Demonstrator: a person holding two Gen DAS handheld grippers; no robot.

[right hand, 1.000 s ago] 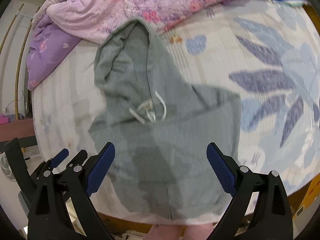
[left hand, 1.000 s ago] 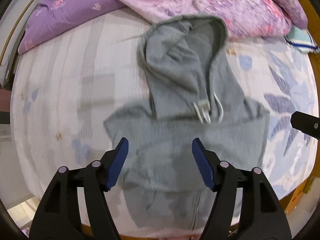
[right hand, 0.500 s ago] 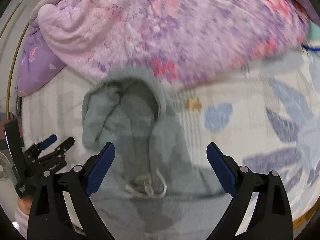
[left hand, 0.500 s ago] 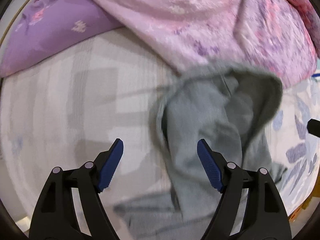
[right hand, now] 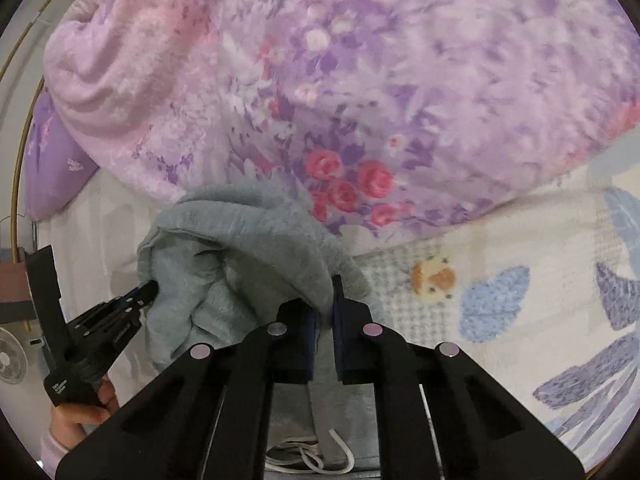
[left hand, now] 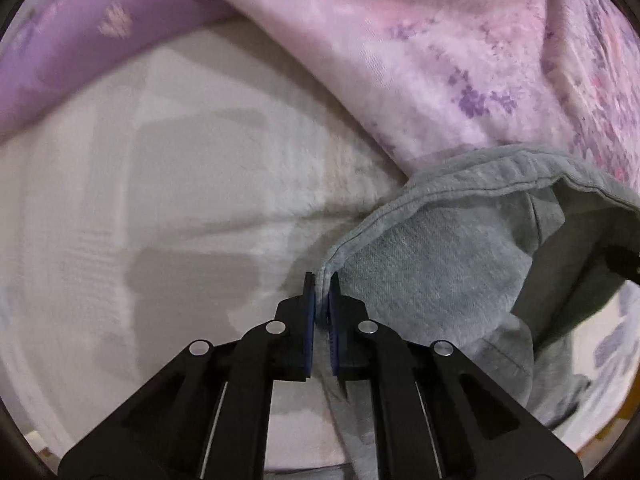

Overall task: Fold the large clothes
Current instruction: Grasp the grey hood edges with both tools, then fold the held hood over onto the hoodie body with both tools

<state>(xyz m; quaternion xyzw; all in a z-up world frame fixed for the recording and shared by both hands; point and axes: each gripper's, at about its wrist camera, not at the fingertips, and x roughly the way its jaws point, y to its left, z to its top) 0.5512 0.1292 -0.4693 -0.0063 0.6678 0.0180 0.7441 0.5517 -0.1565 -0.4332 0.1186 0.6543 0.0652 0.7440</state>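
A grey hoodie lies on the bed, hood toward the quilt. My left gripper is shut on the left edge of the hood. My right gripper is shut on the right edge of the hood. The left gripper also shows at the left of the right wrist view, pinching the hood's other side. The white drawstrings lie below the right gripper. The hoodie's body is mostly hidden behind the grippers.
A pink and purple floral quilt is bunched just beyond the hood, also in the left wrist view. A purple pillow lies far left. The bed cover has blue leaf prints. A fan stands off the bed's left side.
Both grippers moved forward from the hoodie's body to the hood and went from open to shut, each on one edge of the hood.
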